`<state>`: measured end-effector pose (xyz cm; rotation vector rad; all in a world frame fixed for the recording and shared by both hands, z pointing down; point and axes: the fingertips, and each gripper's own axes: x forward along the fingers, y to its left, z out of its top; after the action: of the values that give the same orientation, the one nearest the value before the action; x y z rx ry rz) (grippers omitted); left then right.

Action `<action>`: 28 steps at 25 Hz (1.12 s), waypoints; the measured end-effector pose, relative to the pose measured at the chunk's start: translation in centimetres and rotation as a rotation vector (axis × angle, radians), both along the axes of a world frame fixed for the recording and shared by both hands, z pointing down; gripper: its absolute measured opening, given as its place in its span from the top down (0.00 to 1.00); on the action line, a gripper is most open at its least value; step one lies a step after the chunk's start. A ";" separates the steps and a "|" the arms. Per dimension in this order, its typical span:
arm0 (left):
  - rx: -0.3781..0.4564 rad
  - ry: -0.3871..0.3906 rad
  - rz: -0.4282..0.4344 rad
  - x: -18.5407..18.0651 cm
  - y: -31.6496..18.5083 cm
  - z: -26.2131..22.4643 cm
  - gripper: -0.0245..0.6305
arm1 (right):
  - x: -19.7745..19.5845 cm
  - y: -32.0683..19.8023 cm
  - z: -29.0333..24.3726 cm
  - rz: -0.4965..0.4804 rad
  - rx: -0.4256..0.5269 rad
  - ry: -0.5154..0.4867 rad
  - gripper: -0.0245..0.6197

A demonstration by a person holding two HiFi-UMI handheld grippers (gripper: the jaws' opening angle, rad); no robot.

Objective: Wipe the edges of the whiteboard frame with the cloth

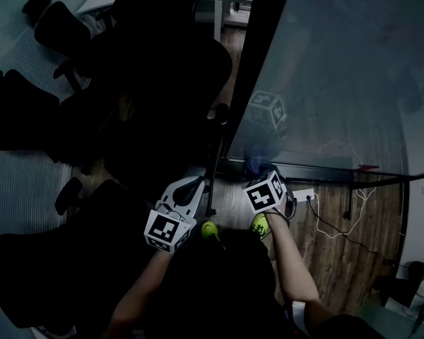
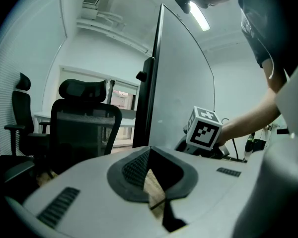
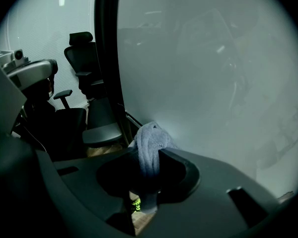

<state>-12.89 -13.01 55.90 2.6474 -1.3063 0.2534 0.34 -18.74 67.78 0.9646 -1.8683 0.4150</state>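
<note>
The left gripper (image 2: 149,153) is pressing its jaws together with nothing in them. It is waiting off to the left, away from the board. The right gripper (image 3: 149,157) is pinching the cloth (image 3: 150,139), which is sticking out of the jaws in a soft bunch.

The cloth is sitting right by the low left corner of the whiteboard (image 3: 213,83); whether it is touching is hard to tell. The black side bar (image 3: 107,58) of the frame is running straight up and down, just left of the cloth. The bottom bar (image 1: 318,165) is lying just under it. So the right hand is nearer, and the cloth probably needs to slide left onto the side bar, then go along it.

Far behind, dark chairs (image 3: 82,63) are standing.
</note>
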 end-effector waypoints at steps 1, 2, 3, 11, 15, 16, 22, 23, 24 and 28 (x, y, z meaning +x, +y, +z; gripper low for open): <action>-0.002 0.001 -0.004 0.0 0.0 0.1 0.95 | 0.0 0.0 0.0 -0.001 0.003 0.003 0.82; -0.004 0.000 -0.007 -0.1 0.0 0.1 0.95 | -0.1 0.1 0.0 -0.004 0.005 0.002 0.82; -0.006 -0.002 -0.010 -0.2 0.1 0.2 0.95 | -0.3 0.1 -0.2 -0.009 0.007 -0.006 0.82; -0.010 0.005 -0.038 -1.0 0.3 0.2 0.95 | -3.3 0.2 -0.3 -0.078 0.024 -0.007 0.82; -0.012 0.001 -0.052 -1.4 0.3 0.2 0.95 | -5.1 0.2 -0.6 -0.114 0.011 -0.051 0.82; -0.010 0.002 -0.053 -1.4 0.3 0.1 0.95 | -5.6 0.2 -0.6 -0.113 0.008 -0.068 0.81; 0.010 0.007 -0.059 -1.4 -0.1 -0.5 0.95 | -8.3 -0.1 -1.5 -0.103 0.028 -0.157 0.82; 0.010 0.009 -0.060 -1.4 -0.1 -0.5 0.95 | -8.4 -0.1 -1.6 -0.092 0.030 -0.168 0.82; 0.010 0.009 -0.060 -1.4 -0.1 -0.6 0.95 | -8.4 -0.1 -1.7 -0.079 0.029 -0.185 0.82; 0.011 0.001 -0.062 -1.4 -0.1 -0.5 0.95 | -8.4 -0.3 -2.5 -0.055 0.046 -0.246 0.82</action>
<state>-14.25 -13.09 55.39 2.6102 -1.3906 0.2369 -8.09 -19.04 65.30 0.9237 -2.1291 0.4764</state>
